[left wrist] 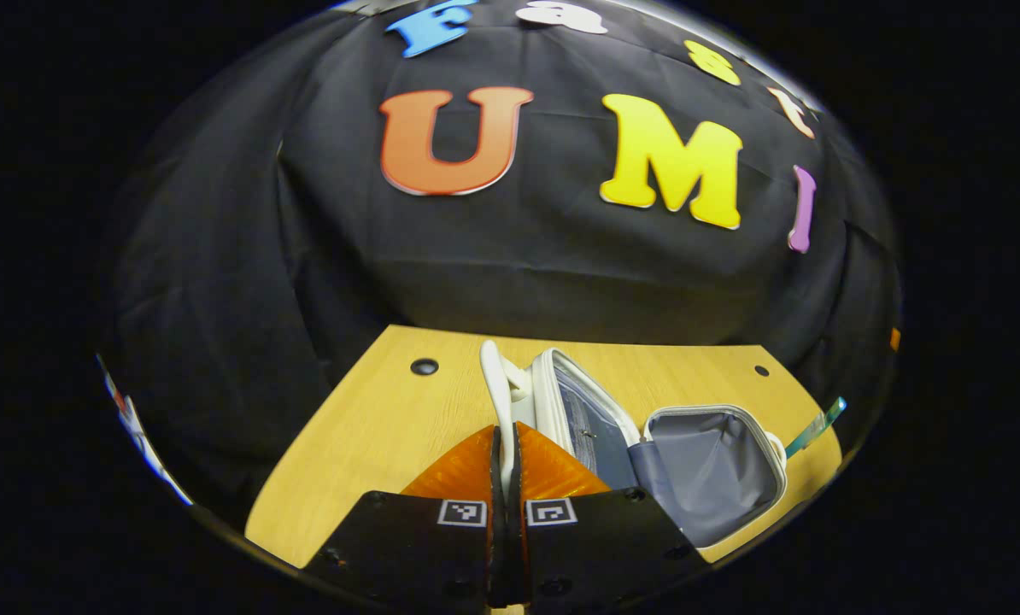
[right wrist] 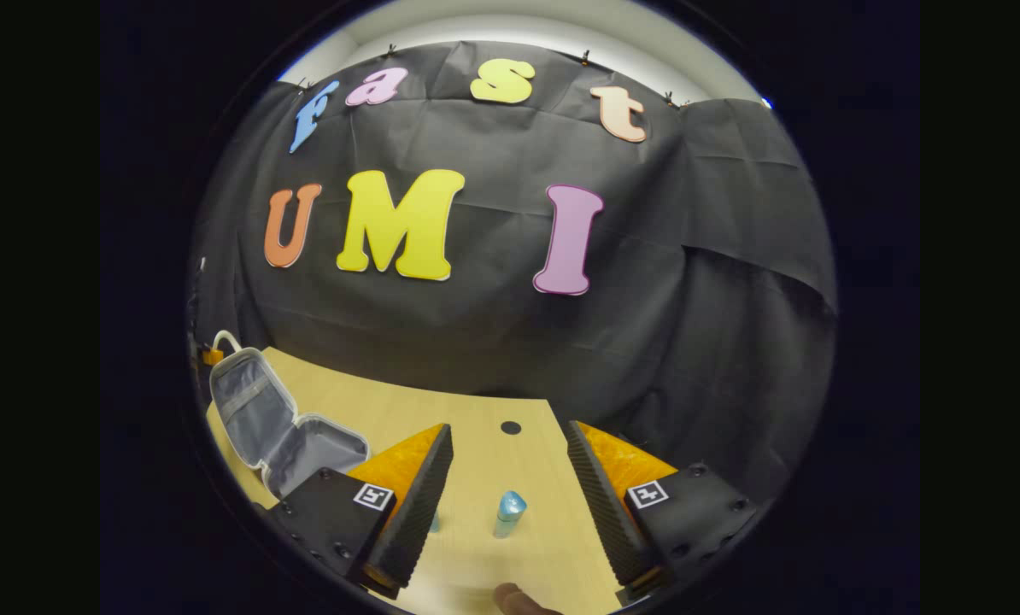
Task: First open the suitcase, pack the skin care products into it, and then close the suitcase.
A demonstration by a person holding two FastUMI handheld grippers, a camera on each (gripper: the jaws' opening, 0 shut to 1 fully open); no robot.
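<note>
In the left gripper view, the left gripper [left wrist: 507,453] is seen with its fingers pressed together on the white handle [left wrist: 500,384] of the open suitcase [left wrist: 647,436], whose grey-lined halves are spread on the wooden table [left wrist: 365,427] just right of the fingers. In the right gripper view, the right gripper [right wrist: 510,487] is held with its fingers spread wide, and a small blue skin care tube [right wrist: 507,512] is seen standing on the table between them, touched by neither. The suitcase is seen there well to the left of the fingers.
</note>
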